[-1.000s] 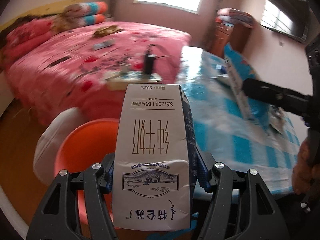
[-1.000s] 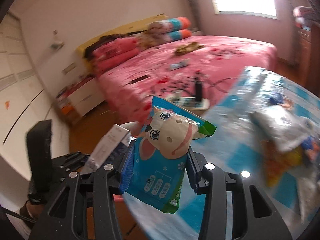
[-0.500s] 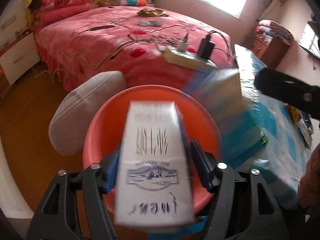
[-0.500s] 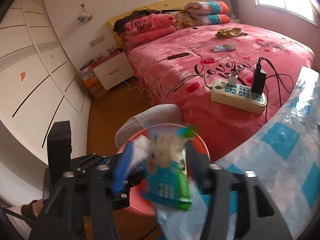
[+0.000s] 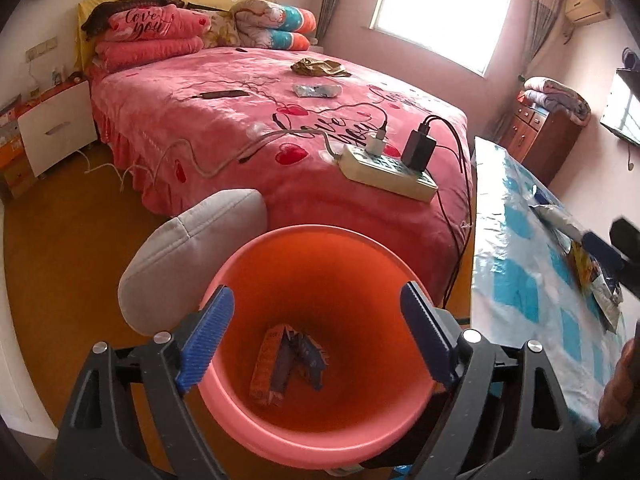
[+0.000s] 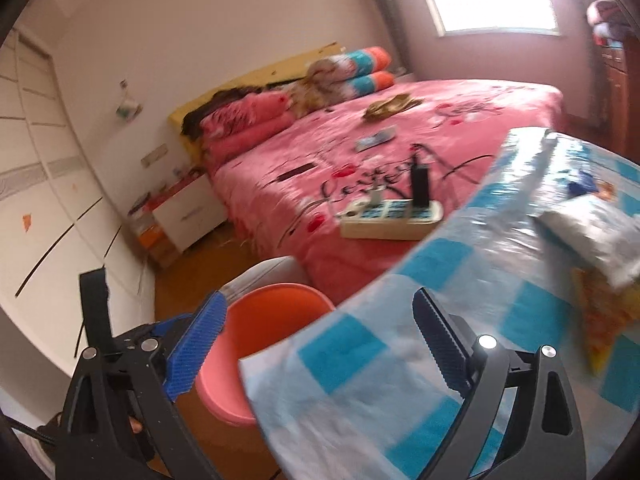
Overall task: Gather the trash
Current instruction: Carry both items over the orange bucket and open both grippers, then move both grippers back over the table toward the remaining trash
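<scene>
Two views logged. Left wrist: our left gripper (image 5: 316,336) hangs over the orange bin (image 5: 256,432), fingers spread wide with nothing between them; a crumpled carton and wrapper (image 5: 286,362) lie at the bin's bottom. We judge this drop done. Right wrist: our right gripper (image 6: 320,344) is also spread and empty, straddling the edge of the blue-checked table (image 6: 360,364), with the bin just beside that edge. More trash, a silver bag (image 6: 592,232) and an orange wrapper (image 6: 604,316), lies farther along the table. Next we need to reach over and close on one of these.
</scene>
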